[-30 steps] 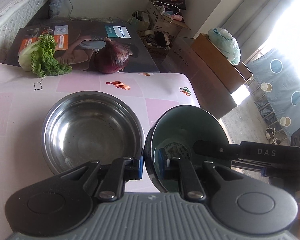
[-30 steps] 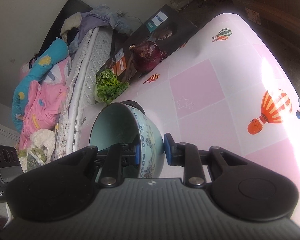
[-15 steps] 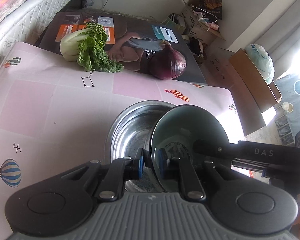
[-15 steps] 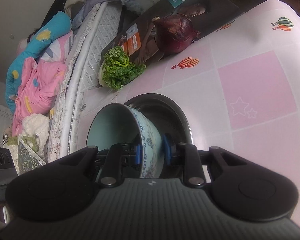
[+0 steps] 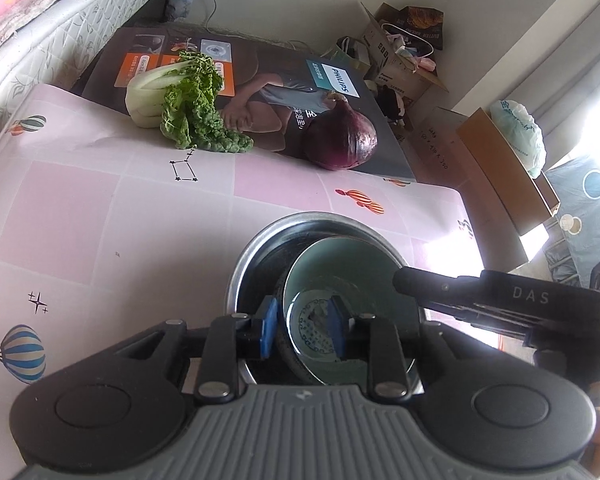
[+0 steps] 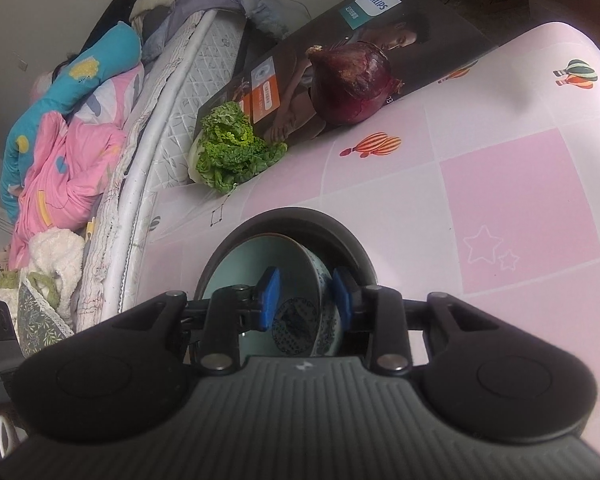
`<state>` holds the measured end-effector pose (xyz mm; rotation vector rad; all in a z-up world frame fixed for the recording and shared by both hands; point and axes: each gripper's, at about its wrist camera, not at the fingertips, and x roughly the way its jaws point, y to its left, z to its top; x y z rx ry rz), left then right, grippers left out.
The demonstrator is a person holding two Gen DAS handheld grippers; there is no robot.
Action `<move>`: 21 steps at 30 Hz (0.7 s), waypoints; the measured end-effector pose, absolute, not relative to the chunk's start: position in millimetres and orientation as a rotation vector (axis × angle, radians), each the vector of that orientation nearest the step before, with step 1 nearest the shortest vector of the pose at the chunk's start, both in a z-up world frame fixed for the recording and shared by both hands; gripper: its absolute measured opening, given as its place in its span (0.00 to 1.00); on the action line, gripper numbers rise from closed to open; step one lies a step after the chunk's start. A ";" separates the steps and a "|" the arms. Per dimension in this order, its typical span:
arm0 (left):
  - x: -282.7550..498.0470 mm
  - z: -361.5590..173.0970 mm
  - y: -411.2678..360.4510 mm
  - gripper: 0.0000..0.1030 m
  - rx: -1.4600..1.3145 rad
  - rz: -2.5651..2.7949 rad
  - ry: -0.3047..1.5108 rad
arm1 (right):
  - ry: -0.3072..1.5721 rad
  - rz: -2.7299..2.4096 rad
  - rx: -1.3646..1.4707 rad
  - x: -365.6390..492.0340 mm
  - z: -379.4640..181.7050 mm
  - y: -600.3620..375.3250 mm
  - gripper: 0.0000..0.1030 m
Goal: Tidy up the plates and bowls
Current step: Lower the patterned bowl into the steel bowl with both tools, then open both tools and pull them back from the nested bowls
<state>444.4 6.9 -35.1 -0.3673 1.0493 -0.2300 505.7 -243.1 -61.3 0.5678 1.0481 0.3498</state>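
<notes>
Left gripper [image 5: 302, 327]: bottom centre of the left wrist view, jaws opening; its blue pads [image 5: 269, 327] stand on either side of the ceramic bowl's near rim with a gap showing, so they no longer pinch it.
Right gripper [image 6: 306, 300]: bottom centre of the right wrist view, jaws opening; the ceramic bowl's wall runs between the blue pads [image 6: 271, 298], which stand clear of it.
Ceramic bowl [image 5: 352, 276]: pale green inside, blue pattern on its bottom and outer wall [image 6: 328, 312]; it sits inside the steel bowl, lower centre of both views, tilted against one side of it rather than centred.
Steel bowl [image 5: 268, 236]: just beyond the gripper fingers, resting on the table, its rim wider than the ceramic bowl all round; seen as a dark rim [image 6: 340, 232] in the right wrist view.
Table [image 5: 100, 220]: pink and white checked cloth printed with hot-air balloons and stars, filling the middle of both views.
Cabbage [image 5: 180, 100]: far edge of the table, upper left of the left wrist view, well apart from the bowls.
Red onion [image 5: 342, 140]: far edge of the table, to the right of the cabbage, against the printed box.
Printed box [image 5: 260, 64]: behind both vegetables, lying beyond the table.
Bed [image 6: 80, 120]: upper left of the right wrist view, heaped with pink and blue bedding.
</notes>
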 end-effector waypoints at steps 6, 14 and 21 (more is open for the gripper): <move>426.8 -14.1 11.0 0.54 -0.393 -0.240 1.009 | 0.962 0.389 0.627 475.6 -29.8 -258.9 0.32; 364.4 32.3 28.2 0.69 -0.324 -0.268 0.956 | 0.808 0.471 0.686 373.2 27.2 -288.5 0.38; 257.0 68.3 58.9 0.86 -0.199 -0.265 0.868 | 0.690 0.408 0.618 239.7 53.9 -293.5 0.46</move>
